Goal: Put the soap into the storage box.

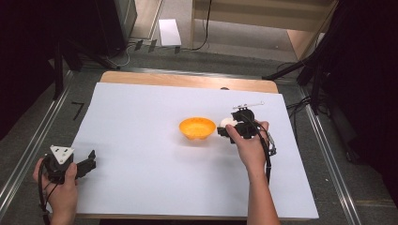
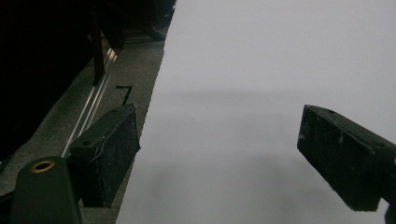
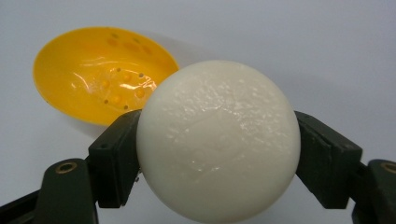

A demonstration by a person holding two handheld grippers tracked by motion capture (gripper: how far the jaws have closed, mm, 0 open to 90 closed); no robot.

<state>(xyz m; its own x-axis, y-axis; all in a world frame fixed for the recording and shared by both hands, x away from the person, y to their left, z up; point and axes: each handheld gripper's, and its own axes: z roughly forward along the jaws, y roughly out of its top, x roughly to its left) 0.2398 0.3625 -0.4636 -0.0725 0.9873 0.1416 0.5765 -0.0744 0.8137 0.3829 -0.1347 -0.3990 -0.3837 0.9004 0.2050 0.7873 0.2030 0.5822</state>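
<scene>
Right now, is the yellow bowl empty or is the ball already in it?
Empty. The bowl shows a bare inside, and the white ball is clamped in the right gripper beside it.

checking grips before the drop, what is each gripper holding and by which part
The right gripper clamps the white ball across its middle, beside the orange bowl. The left gripper holds nothing.

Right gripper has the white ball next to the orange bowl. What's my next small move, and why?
Probably carry the round white ball a little further over the orange plastic bowl before letting go: the right gripper is clamped on it just beside the bowl's rim, not yet above its hollow.
</scene>
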